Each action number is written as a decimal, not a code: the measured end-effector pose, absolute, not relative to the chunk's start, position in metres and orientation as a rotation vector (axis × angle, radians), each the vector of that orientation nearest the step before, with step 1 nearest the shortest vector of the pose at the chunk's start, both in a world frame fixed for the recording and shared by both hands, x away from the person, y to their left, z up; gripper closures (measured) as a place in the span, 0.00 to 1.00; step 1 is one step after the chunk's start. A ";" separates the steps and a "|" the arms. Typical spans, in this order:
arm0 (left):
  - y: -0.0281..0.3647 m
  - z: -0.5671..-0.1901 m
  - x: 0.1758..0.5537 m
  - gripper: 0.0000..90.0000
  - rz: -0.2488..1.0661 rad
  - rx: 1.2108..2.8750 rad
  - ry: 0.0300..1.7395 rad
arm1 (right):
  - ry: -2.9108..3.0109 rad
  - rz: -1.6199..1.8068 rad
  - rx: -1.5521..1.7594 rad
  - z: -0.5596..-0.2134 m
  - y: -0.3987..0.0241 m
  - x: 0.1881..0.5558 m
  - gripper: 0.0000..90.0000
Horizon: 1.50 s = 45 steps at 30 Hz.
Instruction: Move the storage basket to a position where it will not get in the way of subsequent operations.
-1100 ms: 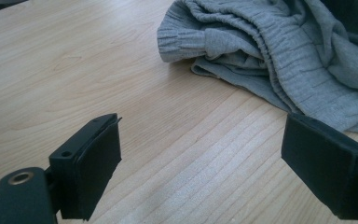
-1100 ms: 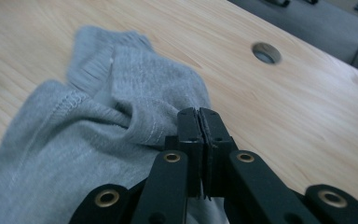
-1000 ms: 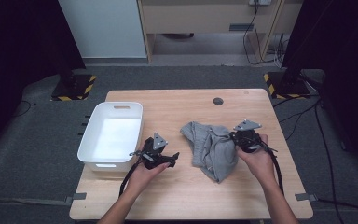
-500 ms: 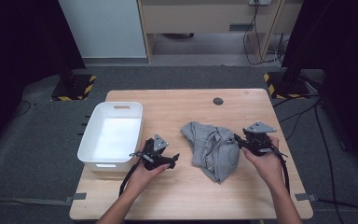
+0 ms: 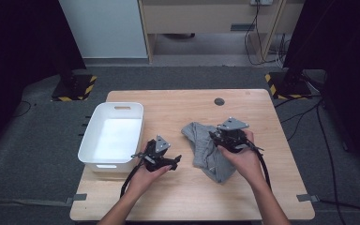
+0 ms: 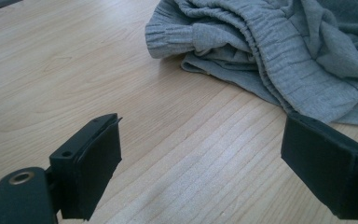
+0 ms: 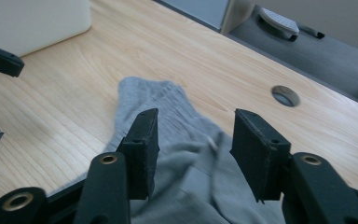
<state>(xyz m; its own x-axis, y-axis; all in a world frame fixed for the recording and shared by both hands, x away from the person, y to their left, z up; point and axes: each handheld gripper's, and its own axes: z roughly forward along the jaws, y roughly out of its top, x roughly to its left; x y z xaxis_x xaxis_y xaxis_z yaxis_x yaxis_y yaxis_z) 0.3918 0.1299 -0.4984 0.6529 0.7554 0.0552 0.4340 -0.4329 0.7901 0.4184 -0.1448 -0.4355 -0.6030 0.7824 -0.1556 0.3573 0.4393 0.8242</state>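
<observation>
**One floppy grey garment, two sets of fingers — where would you grab it?**

One crumpled piece of grey clothing (image 5: 206,150) sits on the right half of the wooden worktop (image 5: 178,105), bunched into a loose heap with folds going every which way. Looks like jersey or sweatshirt knit, soft and matte, with a ribbed cuff (image 6: 168,41) poking out at one end and a gathered, elastic-looking band (image 6: 270,51) running through the pile. My guess is it's light, totally limp and not slippery — it'll drape and sag the moment it comes up, and nothing about it is fragile.

The right gripper (image 7: 193,154) is right over the heap with its fingers part-way apart. They were opening from shut and have just been closing in a bit, with cloth lying below and between them, but the pads aren't pressing on anything that I can see. The left gripper (image 6: 200,172) hovers low over bare wood just beside the garment's edge, fingers spread wide with nothing between them.

Where to take hold? I'd go for the ribbed cuff or the elastic band. Those are thicker and give the pads something to bite, whereas a single flat layer could just slide out. Pinching a raised fold would work too, though you may lift only one layer and leave the rest dragging.

A smooth, hard-walled white plastic bin (image 5: 115,110) with a cut-out handle sits empty on the left of the worktop, well apart from the cloth.
</observation>
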 end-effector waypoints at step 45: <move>0.128 -0.495 0.401 0.21 0.539 2.023 0.937 | 2.277 1.010 1.099 -0.490 -0.117 0.458 0.82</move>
